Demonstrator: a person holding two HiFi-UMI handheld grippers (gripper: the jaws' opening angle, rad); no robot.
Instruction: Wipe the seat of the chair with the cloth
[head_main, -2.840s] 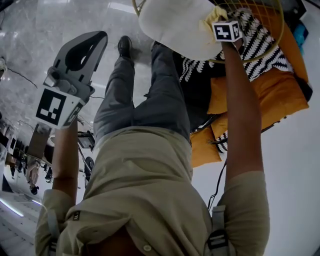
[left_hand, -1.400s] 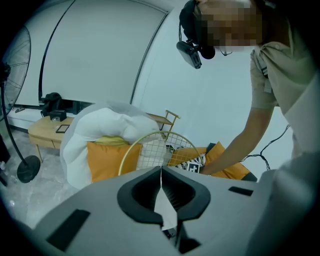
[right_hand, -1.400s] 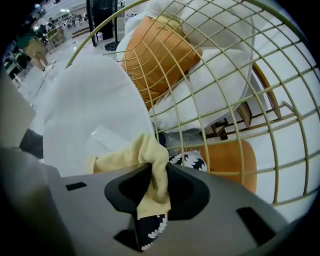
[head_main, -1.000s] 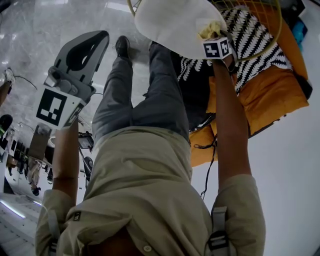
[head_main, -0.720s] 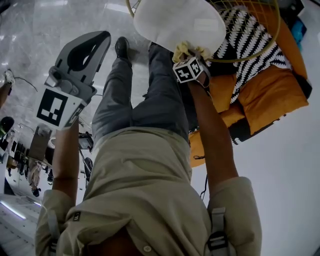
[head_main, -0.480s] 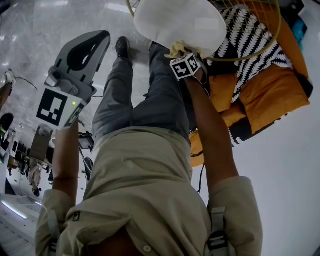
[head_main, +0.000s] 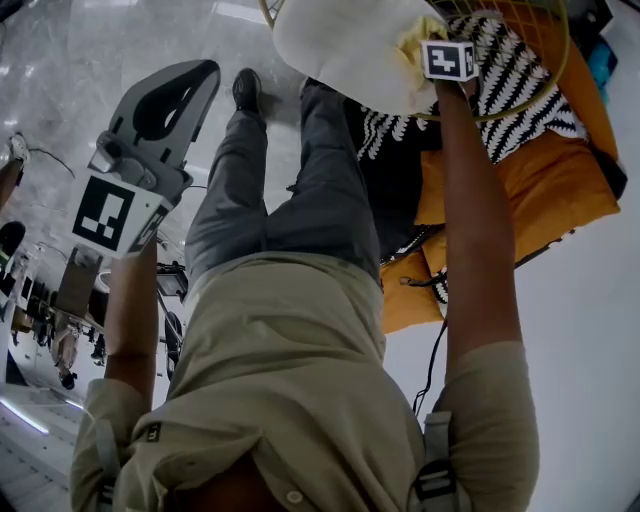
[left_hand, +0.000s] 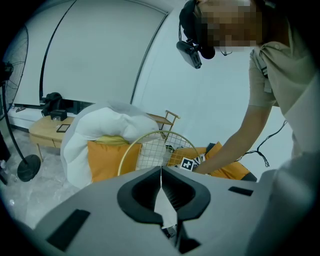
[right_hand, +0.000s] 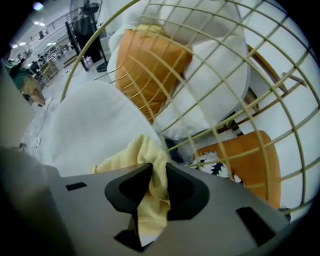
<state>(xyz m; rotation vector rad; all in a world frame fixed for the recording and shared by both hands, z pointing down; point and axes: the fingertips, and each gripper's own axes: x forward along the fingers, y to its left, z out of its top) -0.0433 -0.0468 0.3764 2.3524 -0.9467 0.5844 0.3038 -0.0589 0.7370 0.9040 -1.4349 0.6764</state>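
Observation:
The chair's white round seat (head_main: 350, 45) sits at the top of the head view, ringed by a gold wire back (head_main: 530, 70). My right gripper (head_main: 432, 50) is shut on a pale yellow cloth (right_hand: 150, 172), which rests on the seat's right edge (right_hand: 90, 125) next to the wire back (right_hand: 210, 65). The cloth (head_main: 415, 40) bunches just beyond the marker cube. My left gripper (head_main: 185, 85) is held up at the left, away from the chair, its jaws shut with nothing between them (left_hand: 161, 172).
Orange cushions (head_main: 560, 190) and a black-and-white patterned cushion (head_main: 510, 90) lie right of the chair. A white cushion and an orange one (right_hand: 150, 55) sit behind the wire back. The person's legs and a shoe (head_main: 247, 90) stand on the marble floor by the seat.
My right gripper swept the cloth from the seat's right edge toward its near left edge, then back to the right edge by the wire back. The left gripper stayed put.

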